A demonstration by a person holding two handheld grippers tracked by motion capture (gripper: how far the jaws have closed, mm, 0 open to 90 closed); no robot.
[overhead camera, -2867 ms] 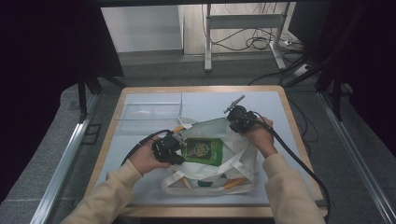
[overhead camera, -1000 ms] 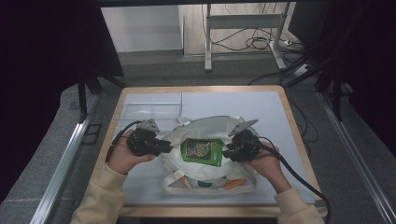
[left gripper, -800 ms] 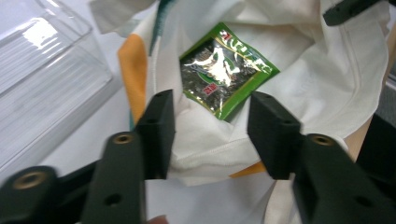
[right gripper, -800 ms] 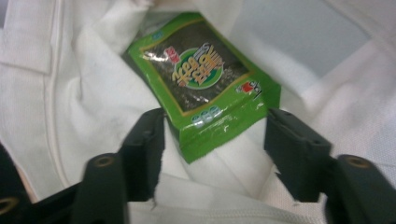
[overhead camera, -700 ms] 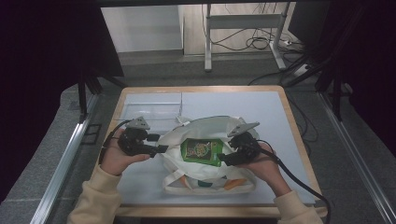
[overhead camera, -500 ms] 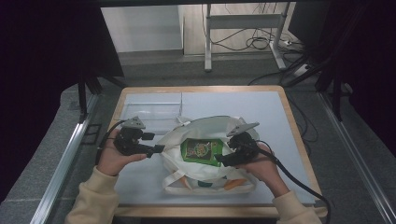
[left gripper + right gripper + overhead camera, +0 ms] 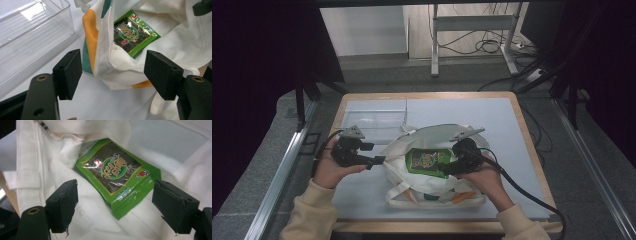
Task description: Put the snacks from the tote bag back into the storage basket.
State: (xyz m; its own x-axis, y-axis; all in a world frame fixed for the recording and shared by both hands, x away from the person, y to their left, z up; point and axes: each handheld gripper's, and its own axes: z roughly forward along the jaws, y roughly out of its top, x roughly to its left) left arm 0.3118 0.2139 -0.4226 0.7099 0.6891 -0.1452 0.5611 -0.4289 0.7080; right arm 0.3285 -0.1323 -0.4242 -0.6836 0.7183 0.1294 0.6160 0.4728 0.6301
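Your left claw (image 7: 379,160) and right claw (image 7: 447,170) flank the white tote bag (image 7: 432,187) on the counter (image 7: 512,125); both have just been opening and stand apart, gripping nothing. The green seaweed packet (image 7: 427,162) lies inside the bag's mouth. A clear tray (image 7: 372,117) sits behind the bag.

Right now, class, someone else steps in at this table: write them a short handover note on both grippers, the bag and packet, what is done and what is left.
Left gripper: jaws have just been opening, nothing clamped; the bag's rim lies between them.
Right gripper: jaws have just been opening, free, hovering over the packet.
White tote bag: lying on the table, mouth spread open.
Green seaweed packet: lying flat inside the bag.
Clear plastic tray: behind the left gripper, nothing visible in it.
Done: packet sits in the bag, both grips let go.
Left: probably pull the grippers back; anything further is unclear.
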